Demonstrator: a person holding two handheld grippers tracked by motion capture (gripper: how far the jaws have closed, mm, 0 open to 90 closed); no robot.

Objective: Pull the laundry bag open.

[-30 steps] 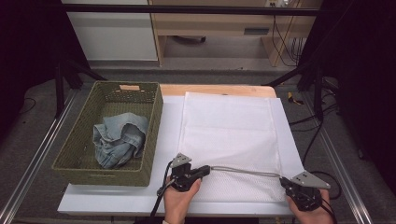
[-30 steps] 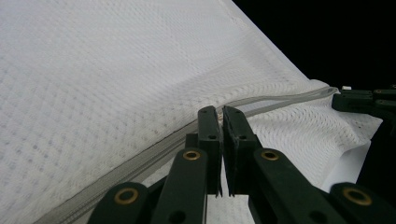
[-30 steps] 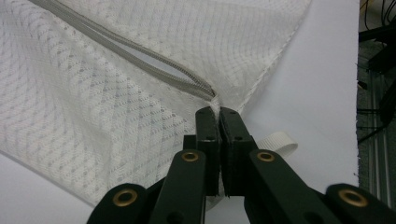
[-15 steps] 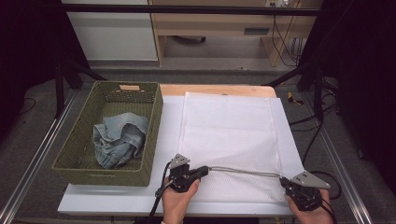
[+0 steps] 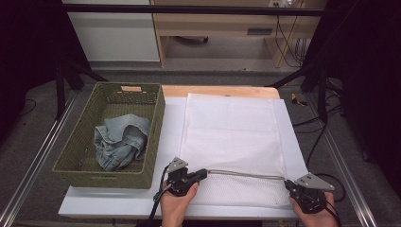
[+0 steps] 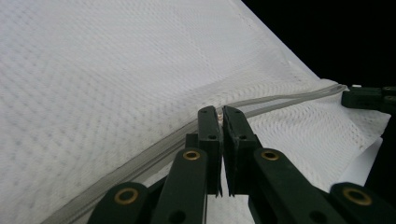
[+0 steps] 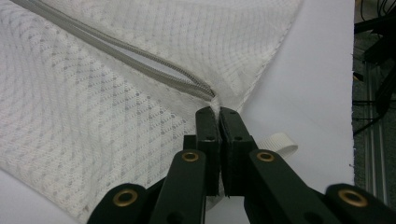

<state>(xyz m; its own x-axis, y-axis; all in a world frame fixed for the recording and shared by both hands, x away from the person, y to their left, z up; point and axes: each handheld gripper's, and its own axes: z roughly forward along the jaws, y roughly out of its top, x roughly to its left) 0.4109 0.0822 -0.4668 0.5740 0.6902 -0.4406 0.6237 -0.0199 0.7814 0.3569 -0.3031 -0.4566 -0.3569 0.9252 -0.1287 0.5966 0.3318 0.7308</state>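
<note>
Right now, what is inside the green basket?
A crumpled pair of jeans lies inside the basket, toward its near end. The bare woven floor shows behind it. Whatever lies under the jeans is covered.

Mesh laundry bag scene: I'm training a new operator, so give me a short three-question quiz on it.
1. True or false: the left gripper is shut on the zipper of the mesh bag.
2. What lies in the green basket? A) towel B) denim garment C) shoes
3. Where does the right gripper pinch the mesh bag?

Key: 1 true. 2 B. 3 At the bag's edge, by the end of the zipper.
</note>
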